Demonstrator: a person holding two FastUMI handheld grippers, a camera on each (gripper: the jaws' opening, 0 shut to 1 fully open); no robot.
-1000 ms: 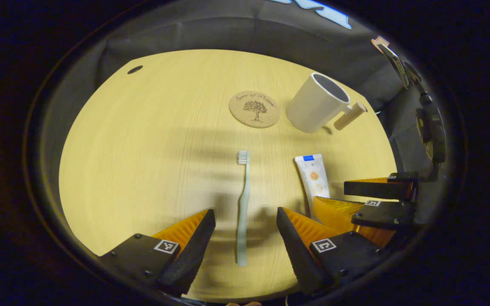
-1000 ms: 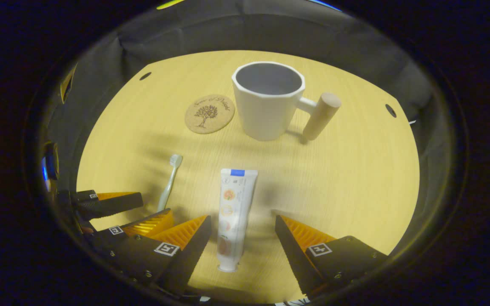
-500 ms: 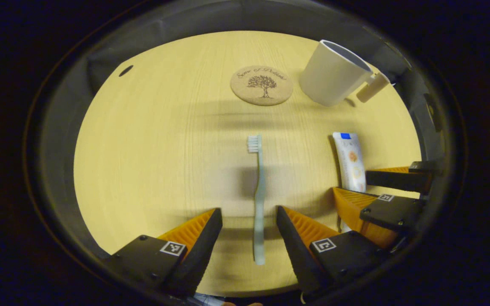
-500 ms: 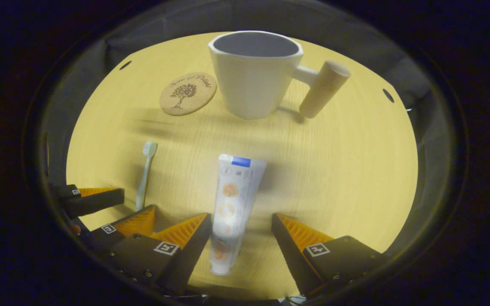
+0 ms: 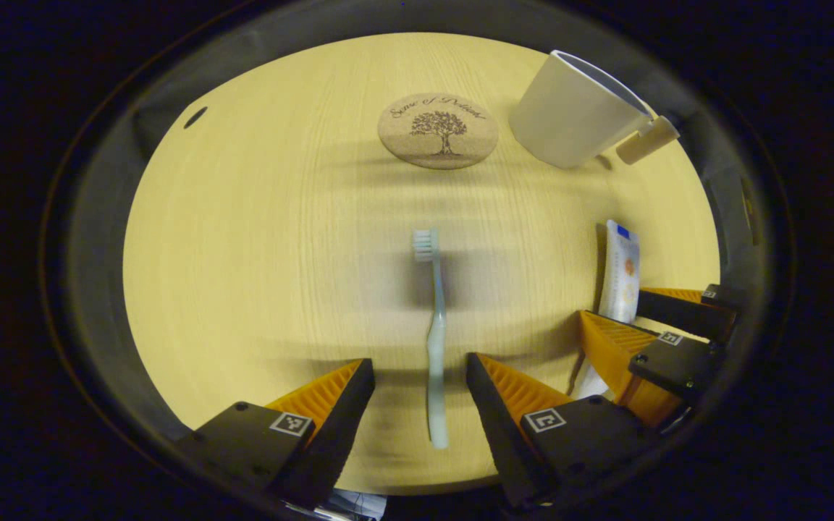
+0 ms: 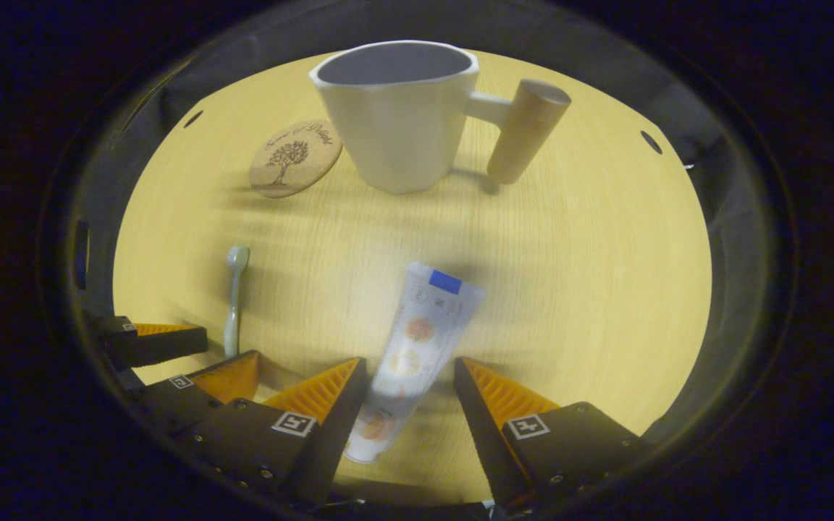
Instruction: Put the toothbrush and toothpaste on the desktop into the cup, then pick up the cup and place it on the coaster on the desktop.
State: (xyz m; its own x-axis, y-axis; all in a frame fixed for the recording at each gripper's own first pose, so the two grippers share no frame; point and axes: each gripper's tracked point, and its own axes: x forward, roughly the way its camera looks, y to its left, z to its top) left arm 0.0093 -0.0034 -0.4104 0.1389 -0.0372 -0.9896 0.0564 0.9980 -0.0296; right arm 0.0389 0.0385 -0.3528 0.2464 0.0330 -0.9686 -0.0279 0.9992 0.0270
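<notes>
Between the spread fingers of the left gripper (image 5: 417, 376) lies the toothbrush (image 5: 434, 340), handle near, bristles ahead, no contact w/ either finger. Right gripper (image 6: 406, 376) also spread, straddling the toothpaste tube (image 6: 410, 354), which lies angled, touching its left finger. Further ahead: cork coaster (image 5: 437, 130), then white cup (image 6: 395, 116) w/ wooden handle, upright on the desktop (image 5: 258, 246).

We see our right gripper (image 6: 408, 376) open astride a tilted toothpaste tube (image 6: 410, 354) on the wooden desktop (image 6: 591, 289). Beyond stand a white cup (image 6: 395, 116) and cork coaster (image 6: 294, 158); a toothbrush (image 6: 233, 297) lies left.
</notes>
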